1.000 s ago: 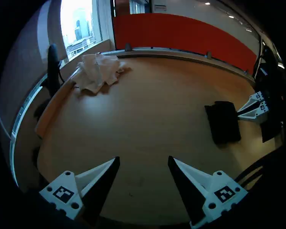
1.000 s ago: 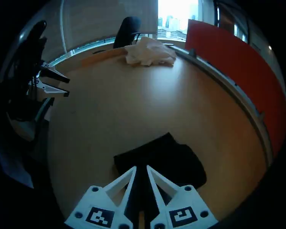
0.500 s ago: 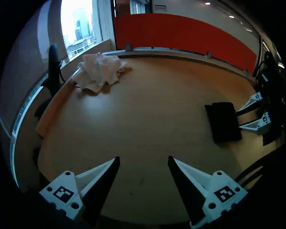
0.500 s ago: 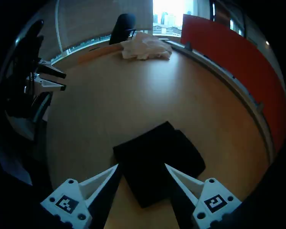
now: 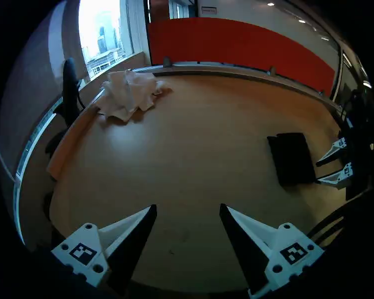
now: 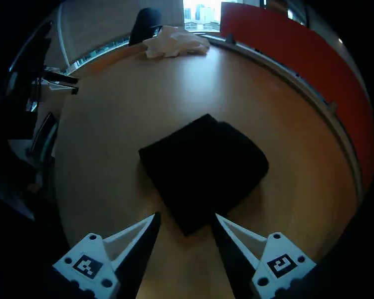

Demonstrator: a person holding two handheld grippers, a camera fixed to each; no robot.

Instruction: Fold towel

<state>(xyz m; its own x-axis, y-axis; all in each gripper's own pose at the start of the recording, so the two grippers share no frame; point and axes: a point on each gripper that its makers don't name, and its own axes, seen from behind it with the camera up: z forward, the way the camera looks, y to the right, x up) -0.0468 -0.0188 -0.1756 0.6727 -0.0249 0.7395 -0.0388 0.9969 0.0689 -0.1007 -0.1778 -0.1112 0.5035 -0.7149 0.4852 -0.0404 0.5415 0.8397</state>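
The broad, light-brown wooden table (image 5: 187,149) carries everything. Its far edge runs under a long red partition panel (image 5: 237,42).

At the table's far corner by the window lies a white crumpled heap of cloth (image 5: 127,93), loose and bunched, with no flat face or straight edge to it.

The black folded towel (image 6: 203,169) lies flat near the table edge where the right claw reaches in. It is well apart from the white heap and clear of the far edge. It is a compact, roughly rectangular bundle with thick edges, and a second layer shows along its far side, so it looks doubled over more than once.

The right claw (image 6: 186,215) is spread wide and pinches nothing. The towel's near corner shows between its fingertips in the right gripper view, though neither finger appears to press on it. The left claw (image 5: 187,206) is also spread and carries nothing, hovering over bare wood near its own edge of the table, well apart from both cloths.

By this lie of things the black towel seems finished and let go. What may be left is the white heap, if it belongs to the job: it would need fetching, spreading flat and folding.
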